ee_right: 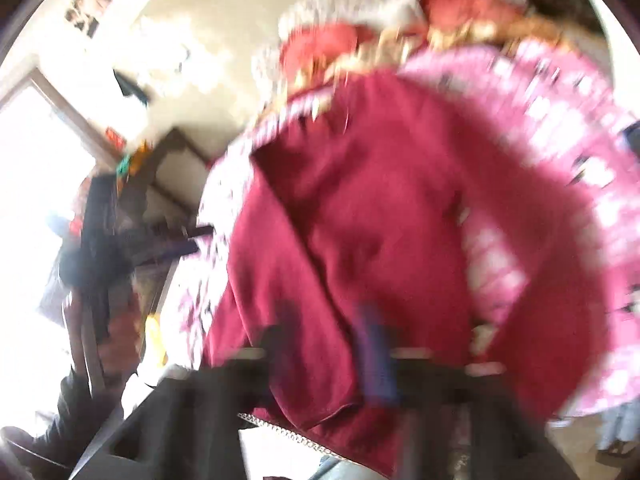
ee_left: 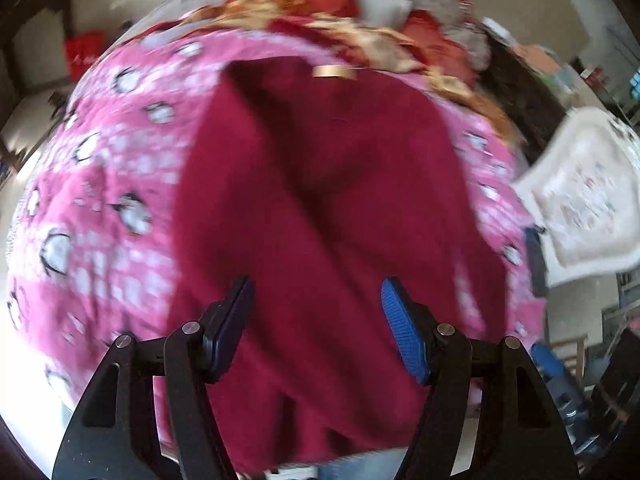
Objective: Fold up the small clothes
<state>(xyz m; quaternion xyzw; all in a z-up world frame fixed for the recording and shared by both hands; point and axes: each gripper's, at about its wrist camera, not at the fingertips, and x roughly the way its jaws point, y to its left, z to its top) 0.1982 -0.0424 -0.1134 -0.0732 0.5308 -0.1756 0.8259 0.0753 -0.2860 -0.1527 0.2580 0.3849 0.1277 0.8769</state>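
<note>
A dark red garment (ee_left: 320, 200) lies spread on a pink blanket with white penguin prints (ee_left: 112, 184), a tan label (ee_left: 334, 71) at its far edge. My left gripper (ee_left: 316, 300) is open just above the garment's near part, its blue pads (ee_left: 402, 336) apart and holding nothing. In the right wrist view the same red garment (ee_right: 360, 220) fills the middle, folded along a lengthwise crease. My right gripper (ee_right: 332, 332) hovers over its near edge. That view is badly blurred; the fingers look apart with red cloth between them.
A heap of red, orange and grey clothes (ee_left: 320, 4) lies beyond the blanket. A white patterned cloth (ee_left: 580, 196) hangs at the right. Dark furniture (ee_right: 104, 240) and a bright window (ee_right: 36, 168) are at the left of the right wrist view.
</note>
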